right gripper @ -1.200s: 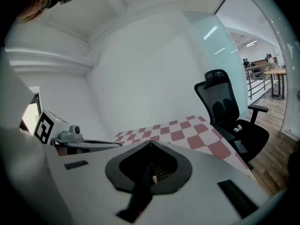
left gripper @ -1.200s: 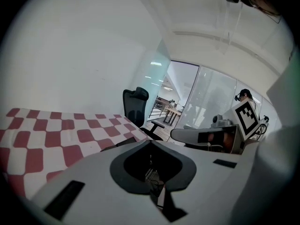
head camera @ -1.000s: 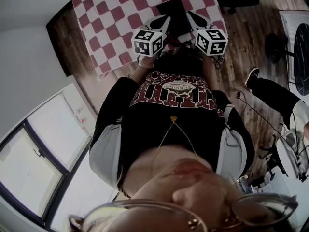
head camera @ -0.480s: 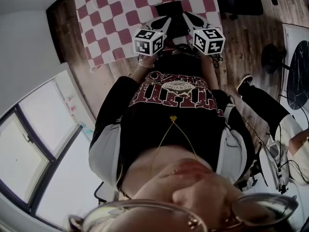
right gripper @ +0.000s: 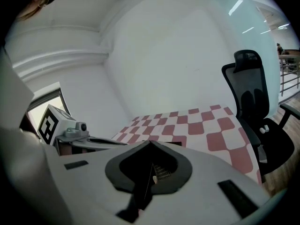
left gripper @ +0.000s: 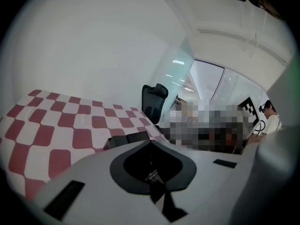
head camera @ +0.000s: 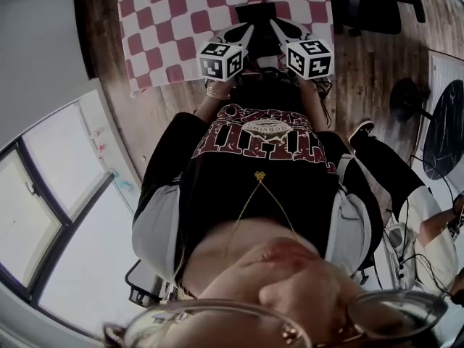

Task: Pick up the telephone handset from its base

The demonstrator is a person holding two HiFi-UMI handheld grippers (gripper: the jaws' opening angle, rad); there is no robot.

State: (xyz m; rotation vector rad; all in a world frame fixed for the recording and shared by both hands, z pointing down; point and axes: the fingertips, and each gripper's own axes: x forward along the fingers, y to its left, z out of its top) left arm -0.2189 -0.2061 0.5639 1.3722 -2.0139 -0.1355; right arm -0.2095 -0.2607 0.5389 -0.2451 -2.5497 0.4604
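Note:
The black telephone (head camera: 255,11) lies at the near edge of a table under a red-and-white checked cloth (head camera: 167,20). I cannot make out its handset apart from its base. My left gripper (head camera: 245,31) and right gripper (head camera: 278,26) both point at it from the near side, one at each lower corner. Neither holds anything. In the left gripper view the jaws of the left gripper (left gripper: 150,142) meet at their tip, with the telephone (left gripper: 125,138) just beyond. The right gripper (right gripper: 150,142) is likewise shut, and a dark edge of the telephone (right gripper: 174,143) shows past its tip.
A black office chair (head camera: 370,6) stands right of the table on the wooden floor. Another person's legs (head camera: 406,165) and cables are at the right. A window (head camera: 43,223) fills the left. The left gripper's marker cube (right gripper: 49,123) shows in the right gripper view.
The head view has swung, so the table sits higher and the chair has come into the frame. Both grippers stay shut near the telephone; the right one has edged slightly towards it.

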